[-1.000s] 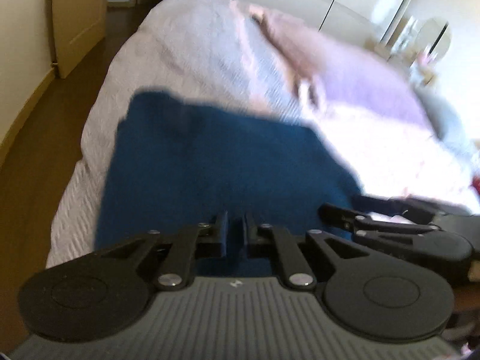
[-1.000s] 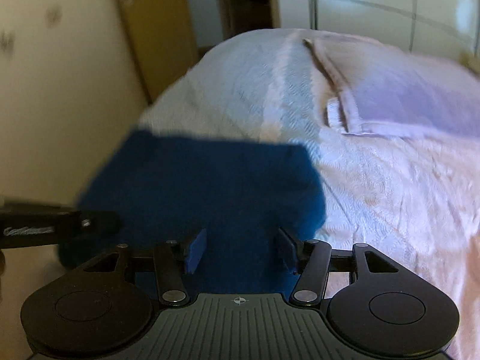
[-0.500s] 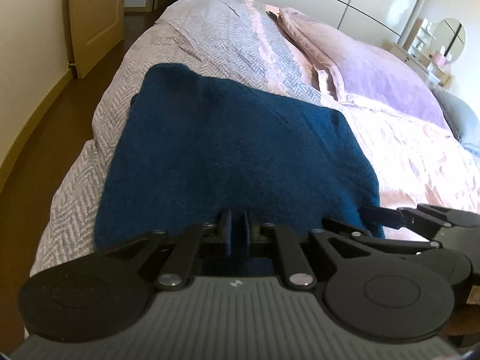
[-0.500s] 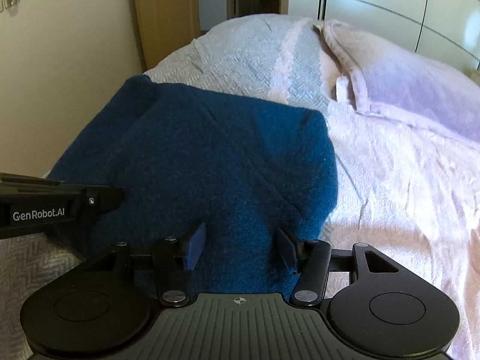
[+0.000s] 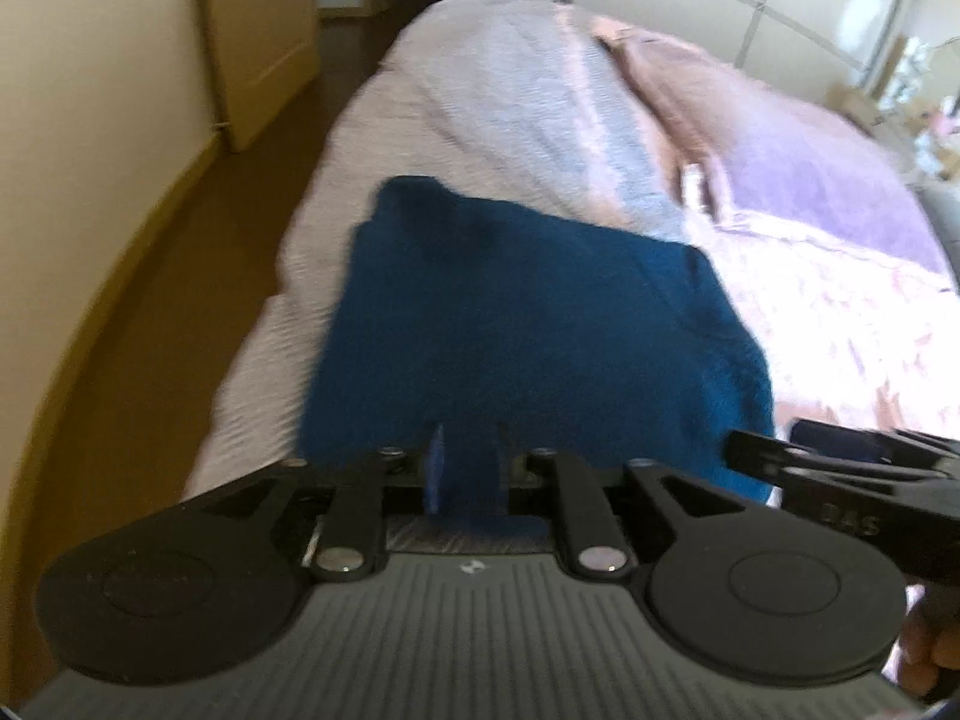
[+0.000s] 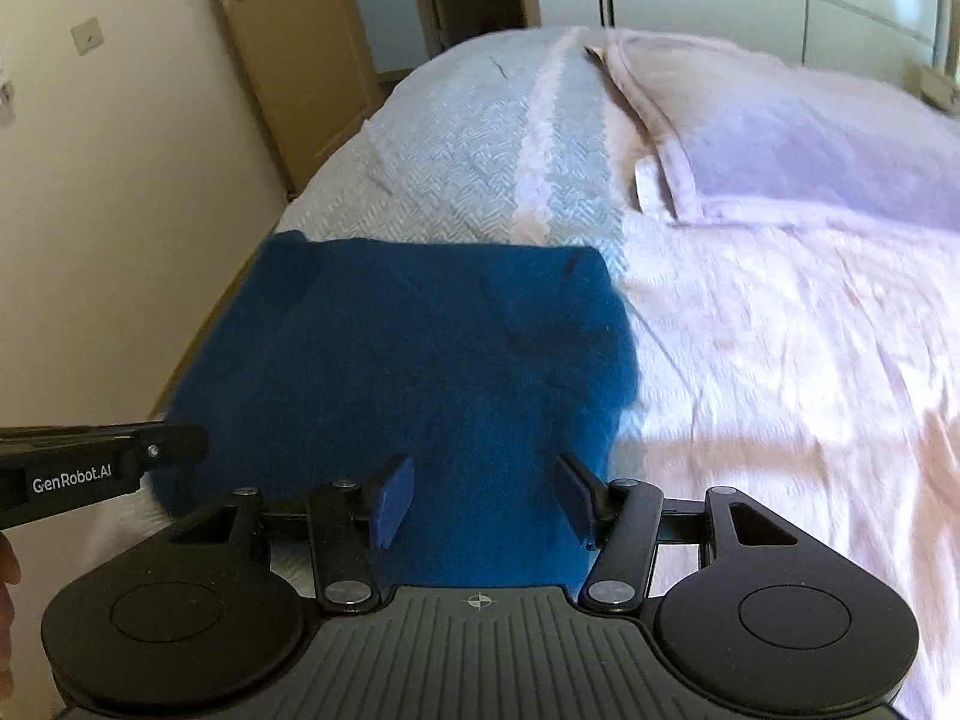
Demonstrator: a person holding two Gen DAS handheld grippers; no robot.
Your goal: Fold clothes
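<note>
A dark blue sweater (image 5: pixel 528 324) lies folded into a rough rectangle near the left edge of the bed; it also fills the middle of the right wrist view (image 6: pixel 414 360). My left gripper (image 5: pixel 471 462) is at its near edge, its fingers slightly parted with blue cloth showing between them but not pinched. My right gripper (image 6: pixel 483 498) stands wide open over the sweater's near right part, holding nothing. The right gripper's tip (image 5: pixel 780 456) shows at the sweater's near right corner. The left gripper's tip (image 6: pixel 150 450) shows at the near left corner.
The bed has a pale herringbone cover (image 6: pixel 468 138), a pink sheet (image 6: pixel 780 330) to the right and a lilac blanket (image 6: pixel 810 150) beyond. Left of the bed run a strip of brown floor (image 5: pixel 150 300), a cream wall and a wooden door (image 6: pixel 288 48). White wardrobe doors stand behind.
The left gripper's fingers, pressed together before, have parted and let go of the sweater. Both grippers have drawn back a little; the sweater stays flat on the bed.
</note>
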